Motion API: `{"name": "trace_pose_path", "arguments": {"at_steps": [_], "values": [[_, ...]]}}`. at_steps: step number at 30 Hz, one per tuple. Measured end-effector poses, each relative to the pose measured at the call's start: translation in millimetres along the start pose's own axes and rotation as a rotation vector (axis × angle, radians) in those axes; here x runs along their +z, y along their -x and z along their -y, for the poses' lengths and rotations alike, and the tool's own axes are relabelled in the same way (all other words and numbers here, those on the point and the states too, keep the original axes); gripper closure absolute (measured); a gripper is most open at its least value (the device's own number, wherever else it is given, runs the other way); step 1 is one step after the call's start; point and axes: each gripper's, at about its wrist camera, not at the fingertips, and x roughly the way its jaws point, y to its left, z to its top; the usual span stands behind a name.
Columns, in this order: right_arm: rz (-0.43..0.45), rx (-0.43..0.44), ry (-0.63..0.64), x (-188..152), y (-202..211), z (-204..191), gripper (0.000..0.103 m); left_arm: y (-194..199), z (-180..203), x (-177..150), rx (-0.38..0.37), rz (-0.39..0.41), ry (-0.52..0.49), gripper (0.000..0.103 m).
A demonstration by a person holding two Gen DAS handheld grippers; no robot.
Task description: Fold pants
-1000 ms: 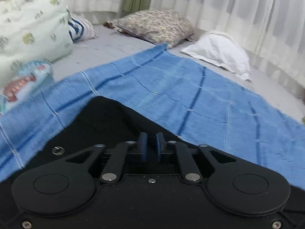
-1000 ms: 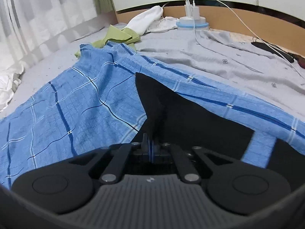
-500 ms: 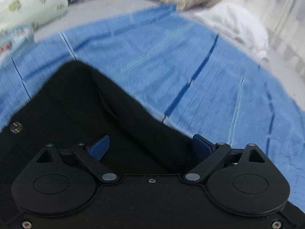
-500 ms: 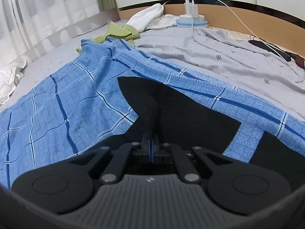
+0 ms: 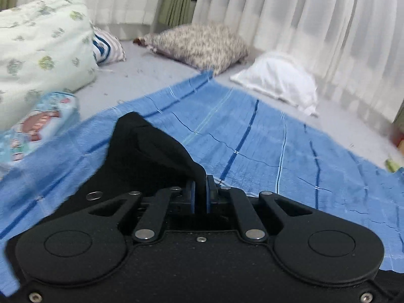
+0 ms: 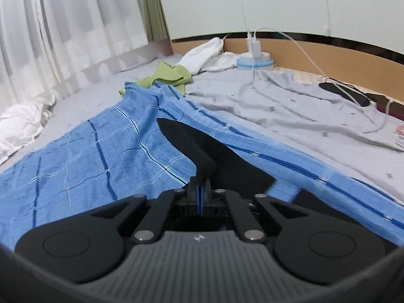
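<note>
Black pants (image 5: 141, 151) lie on a blue checked cloth (image 5: 252, 131) spread over the bed. My left gripper (image 5: 200, 192) has its jaws closing, and a raised fold of the black fabric is pinched between its blue pads. A metal button (image 5: 94, 195) shows on the pants to the left of the fingers. In the right wrist view, my right gripper (image 6: 201, 194) is shut on another edge of the pants (image 6: 192, 139), which rises from the pads in a pointed flap above the blue cloth (image 6: 101, 151).
A pale patterned pillow (image 5: 38, 50), a speckled pillow (image 5: 197, 43) and a white pillow (image 5: 277, 80) lie along the white curtains (image 5: 303, 12). A green cloth (image 6: 169, 74), a charger on a round stand (image 6: 255, 60), cables and the wooden headboard (image 6: 328, 58) sit beyond the grey sheet (image 6: 290, 106).
The left gripper opened wide over the pants, then closed on a fold and lifted it. The right gripper stayed shut on the pants and pulled its edge up and along.
</note>
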Motion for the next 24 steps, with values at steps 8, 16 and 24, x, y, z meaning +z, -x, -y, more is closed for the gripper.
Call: {"name": "trace_pose_path", "arguments": {"at_steps": [8,16,24], "values": [[-0.049,-0.009,-0.043,-52,69,70,0.100,104,-69,-59,-0.034,0.035,0.008,0.095],[-0.120,-0.042,-0.100,-98,90,119,0.100,114,-104,-118,0.037,-0.076,0.022,0.094],[-0.117,-0.020,-0.104,-99,99,137,0.095,104,-110,-139,0.087,-0.111,0.011,0.093]]}}
